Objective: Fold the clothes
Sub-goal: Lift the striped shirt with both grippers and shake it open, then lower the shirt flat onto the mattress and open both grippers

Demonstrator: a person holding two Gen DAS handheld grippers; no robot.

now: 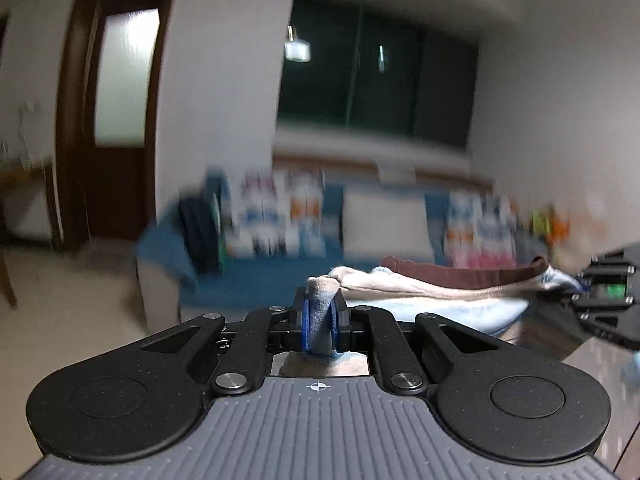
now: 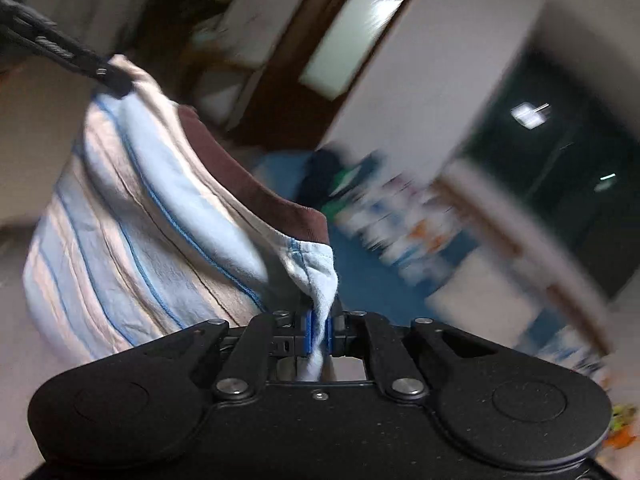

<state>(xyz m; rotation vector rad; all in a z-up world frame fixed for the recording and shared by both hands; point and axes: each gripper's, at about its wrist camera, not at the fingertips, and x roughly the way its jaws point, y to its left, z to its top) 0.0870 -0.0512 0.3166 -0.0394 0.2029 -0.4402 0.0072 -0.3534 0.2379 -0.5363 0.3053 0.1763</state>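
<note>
Home living room: blue sofa (image 1: 256, 276), cushions (image 1: 384, 224), wooden door (image 1: 116, 112).

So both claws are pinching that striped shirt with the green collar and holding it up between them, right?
Nearly. The collar is dark brown, not green; the right wrist view shows it plainly. The rest stands: the left claw and the right claw each pinch the striped shirt, held up between them.

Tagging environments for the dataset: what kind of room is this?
Likely a home living room: a sofa with patterned cushions, a wooden door with frosted glass, and a large dark window.
</note>
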